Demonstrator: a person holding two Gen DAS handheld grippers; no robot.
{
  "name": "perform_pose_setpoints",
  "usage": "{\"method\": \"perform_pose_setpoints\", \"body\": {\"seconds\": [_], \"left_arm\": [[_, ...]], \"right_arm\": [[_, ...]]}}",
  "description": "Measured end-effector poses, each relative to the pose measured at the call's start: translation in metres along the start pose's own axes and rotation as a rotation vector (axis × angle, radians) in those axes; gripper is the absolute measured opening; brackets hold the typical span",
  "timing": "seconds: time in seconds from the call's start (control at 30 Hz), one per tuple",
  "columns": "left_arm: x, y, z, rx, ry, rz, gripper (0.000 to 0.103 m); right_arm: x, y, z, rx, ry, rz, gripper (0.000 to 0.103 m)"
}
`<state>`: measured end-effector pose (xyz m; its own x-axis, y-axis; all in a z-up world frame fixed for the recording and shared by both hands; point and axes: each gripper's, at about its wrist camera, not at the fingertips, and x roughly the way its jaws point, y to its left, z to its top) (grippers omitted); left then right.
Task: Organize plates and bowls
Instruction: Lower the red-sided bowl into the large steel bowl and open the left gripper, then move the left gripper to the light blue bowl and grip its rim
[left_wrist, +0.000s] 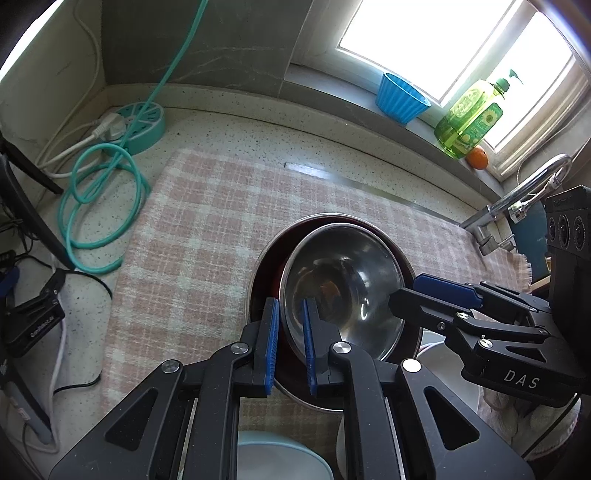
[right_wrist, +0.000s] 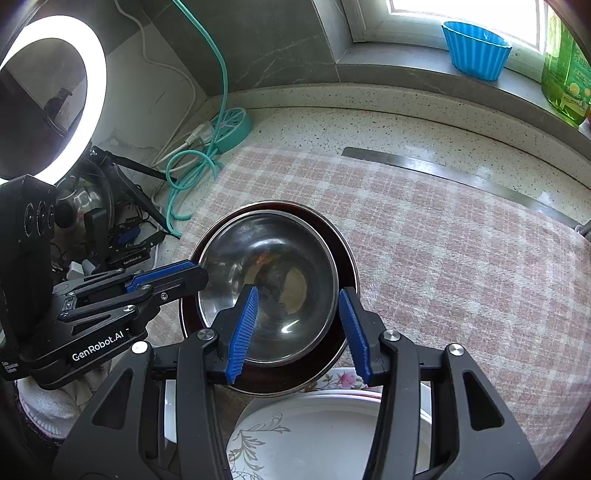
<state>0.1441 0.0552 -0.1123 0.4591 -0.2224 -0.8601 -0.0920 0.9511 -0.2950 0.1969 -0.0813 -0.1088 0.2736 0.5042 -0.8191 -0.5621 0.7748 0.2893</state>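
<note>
A steel bowl (left_wrist: 343, 288) (right_wrist: 269, 266) sits nested inside a wider dark red bowl (left_wrist: 267, 258) (right_wrist: 345, 254) on a pink checked cloth (left_wrist: 207, 229). My left gripper (left_wrist: 290, 343) (right_wrist: 195, 275) is shut on the steel bowl's near-left rim, one pad inside and one outside. My right gripper (right_wrist: 299, 332) (left_wrist: 410, 295) is open at the opposite side. Its left pad hangs inside the steel bowl and its right pad stands outside both rims, and neither presses. White floral plates (right_wrist: 317, 432) lie stacked just below the bowls.
A pale blue bowl (left_wrist: 273, 458) and a white dish (left_wrist: 436, 354) lie near the front edge. A blue fluted cup (left_wrist: 402, 98), a green soap bottle (left_wrist: 469, 118) and an orange (left_wrist: 477, 157) stand on the sill. Faucet (left_wrist: 528, 184) at right; teal hose (left_wrist: 99, 206) and ring light (right_wrist: 55, 92) at left.
</note>
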Motion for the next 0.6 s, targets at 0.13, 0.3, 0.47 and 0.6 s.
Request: {"method": "perform_pose_setpoints", "body": {"seconds": [0.13, 0.3, 0.47, 0.6], "left_arm": [[-0.008, 0.0, 0.001, -0.003, -0.018, -0.015, 0.013], [-0.022, -0.001, 0.0, 0.002, -0.047, -0.024, 0.013], [-0.035, 0.002, -0.005, -0.009, -0.068, -0.034, 0.013], [-0.045, 0.004, -0.011, -0.015, -0.084, -0.029, 0.022]], "right_arm": [[-0.007, -0.002, 0.0, 0.017, -0.015, 0.016, 0.048], [-0.02, 0.0, -0.003, 0.01, -0.042, 0.026, 0.05], [-0.032, 0.002, -0.006, 0.008, -0.072, 0.032, 0.06], [-0.042, 0.002, -0.01, 0.016, -0.091, 0.053, 0.07]]}}
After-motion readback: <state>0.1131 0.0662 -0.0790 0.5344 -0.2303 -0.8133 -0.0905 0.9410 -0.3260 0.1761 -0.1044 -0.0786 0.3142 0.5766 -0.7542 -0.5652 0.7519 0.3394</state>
